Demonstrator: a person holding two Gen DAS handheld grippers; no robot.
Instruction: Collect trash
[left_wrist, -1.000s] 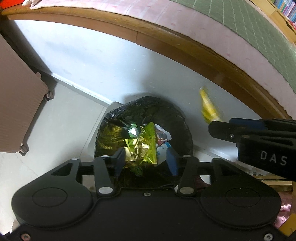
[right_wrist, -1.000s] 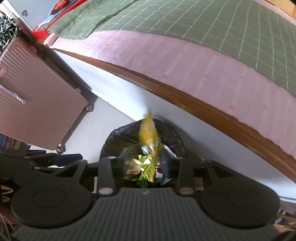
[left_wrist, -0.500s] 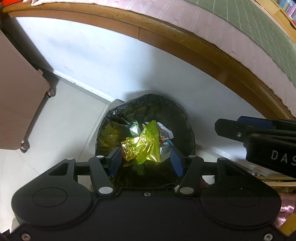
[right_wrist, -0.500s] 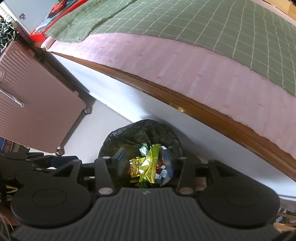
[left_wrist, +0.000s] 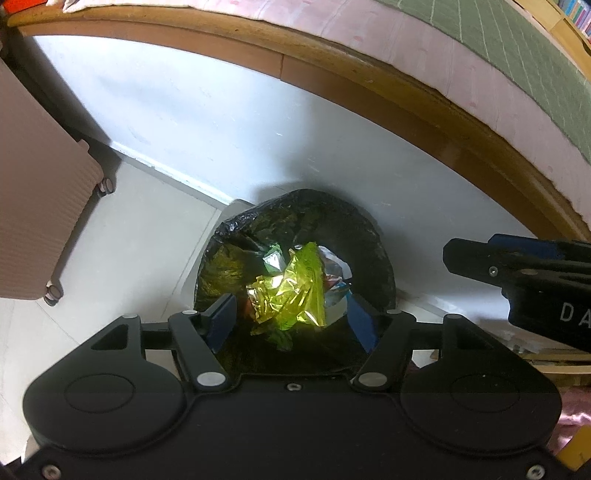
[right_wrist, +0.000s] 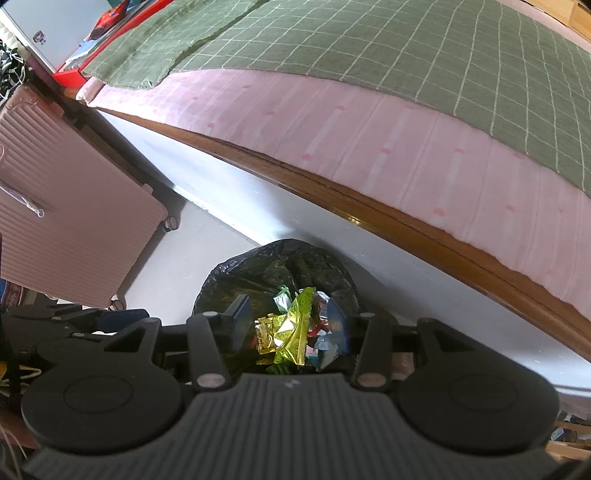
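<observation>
Jaws on the left gripper (left_wrist: 291, 323) are still spreading, nothing pinched; the right gripper (right_wrist: 290, 325) is spread and empty too. Both hang over the black-lined trash bin (left_wrist: 373, 236) by the bed frame (left_wrist: 332, 74), yellow-green foil wrapper (left_wrist: 295, 291) lying inside (on silvery wrappers).

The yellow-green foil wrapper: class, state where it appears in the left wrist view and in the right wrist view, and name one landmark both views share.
Left wrist view: the yellow-green foil wrapper lies at centre, on top of the trash inside the black-lined bin.
Right wrist view: the wrapper lies low at centre, in the same bin.
Shared landmark: the pink suitcase at the left.
</observation>
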